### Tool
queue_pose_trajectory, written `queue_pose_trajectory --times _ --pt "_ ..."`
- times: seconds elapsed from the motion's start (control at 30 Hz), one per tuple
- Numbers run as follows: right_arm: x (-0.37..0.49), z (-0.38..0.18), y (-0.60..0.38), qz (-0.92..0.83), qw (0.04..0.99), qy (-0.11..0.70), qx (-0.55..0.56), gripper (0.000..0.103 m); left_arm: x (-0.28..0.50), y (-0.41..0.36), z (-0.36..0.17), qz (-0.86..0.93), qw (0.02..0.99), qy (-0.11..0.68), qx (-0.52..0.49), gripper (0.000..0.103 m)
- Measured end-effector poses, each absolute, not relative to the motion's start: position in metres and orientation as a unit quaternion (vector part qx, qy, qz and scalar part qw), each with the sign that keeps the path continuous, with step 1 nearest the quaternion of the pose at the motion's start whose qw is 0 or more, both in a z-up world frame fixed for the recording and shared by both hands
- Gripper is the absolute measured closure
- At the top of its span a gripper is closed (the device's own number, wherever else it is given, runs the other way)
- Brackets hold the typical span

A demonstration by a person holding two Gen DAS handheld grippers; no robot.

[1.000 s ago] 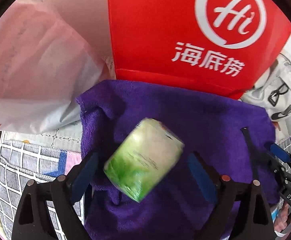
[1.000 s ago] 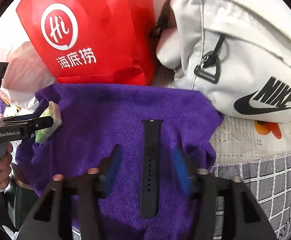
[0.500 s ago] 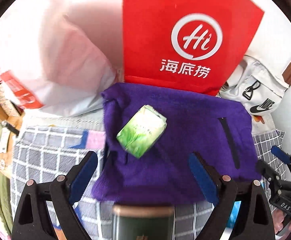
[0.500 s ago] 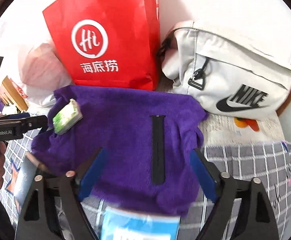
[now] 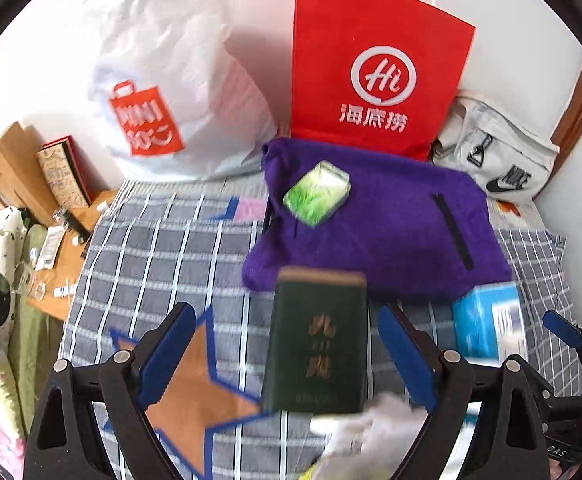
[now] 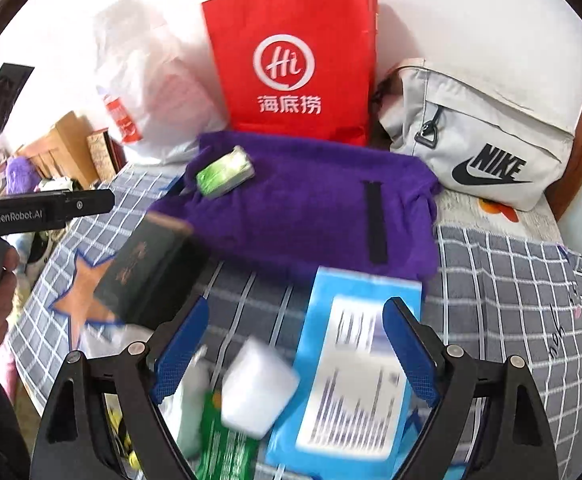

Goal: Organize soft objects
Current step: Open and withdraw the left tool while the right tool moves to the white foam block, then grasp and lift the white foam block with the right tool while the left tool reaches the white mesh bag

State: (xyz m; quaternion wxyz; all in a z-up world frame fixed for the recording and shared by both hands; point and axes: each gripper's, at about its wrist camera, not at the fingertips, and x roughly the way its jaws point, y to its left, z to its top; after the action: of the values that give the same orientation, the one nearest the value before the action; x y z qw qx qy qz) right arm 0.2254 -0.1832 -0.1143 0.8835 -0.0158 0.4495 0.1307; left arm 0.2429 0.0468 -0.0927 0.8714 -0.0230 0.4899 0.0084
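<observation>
A purple towel (image 5: 391,224) (image 6: 311,208) lies spread on the checked bedspread. A green tissue pack (image 5: 317,192) (image 6: 225,172) rests on its left part and a black watch strap (image 5: 453,232) (image 6: 375,220) on its right part. My left gripper (image 5: 287,356) is open and empty above a dark green box (image 5: 317,340) (image 6: 147,272). My right gripper (image 6: 295,348) is open and empty above a blue packet (image 6: 355,364) (image 5: 489,322), a white soft block (image 6: 257,388) and a green packet (image 6: 227,440).
A red paper bag (image 5: 375,68) (image 6: 291,68), a white plastic bag (image 5: 163,92) and a white Nike bag (image 6: 487,136) (image 5: 499,152) stand behind the towel. The checked bedspread (image 5: 163,248) carries an orange star. A wooden table (image 5: 63,248) with small items is at left.
Both grippers have pulled back from the towel toward the near edge of the bed, empty. The green pack and the strap stay on the towel. The box, blue packet and white block came into view.
</observation>
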Motion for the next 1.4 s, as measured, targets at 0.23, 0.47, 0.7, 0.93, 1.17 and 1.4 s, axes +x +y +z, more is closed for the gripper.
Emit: queue_pose_trajectory --times 0.23,0.47,0.7,0.93,1.17,1.4 --pt "0.191 -0.136 -0.179 0.138 0.877 0.458 -0.034 0.017 0.202 0.054 -0.105 0.012 0.867 0.497 -0.026 0.010" --pt "0.194 -0.157 -0.173 0.147 0.867 0.477 -0.003 0.034 0.182 0.060 -0.123 0.008 0.859 0.510 -0.035 0.010" --pt "0.193 -0.154 -0.172 0.140 0.877 0.459 0.003 0.067 0.174 0.060 -0.136 0.009 0.852 0.523 -0.038 0.010" --pt "0.172 -0.117 -0.204 0.130 0.898 0.419 0.047 0.067 0.158 0.054 -0.126 0.018 0.858 0.512 -0.035 0.010" --pt "0.126 -0.095 -0.241 0.136 0.900 0.406 0.084 0.067 0.135 0.048 -0.117 0.030 0.867 0.497 -0.038 0.010" --pt "0.086 -0.118 -0.257 0.147 0.883 0.434 0.103 0.067 0.117 0.038 -0.115 0.029 0.871 0.489 -0.039 0.010"
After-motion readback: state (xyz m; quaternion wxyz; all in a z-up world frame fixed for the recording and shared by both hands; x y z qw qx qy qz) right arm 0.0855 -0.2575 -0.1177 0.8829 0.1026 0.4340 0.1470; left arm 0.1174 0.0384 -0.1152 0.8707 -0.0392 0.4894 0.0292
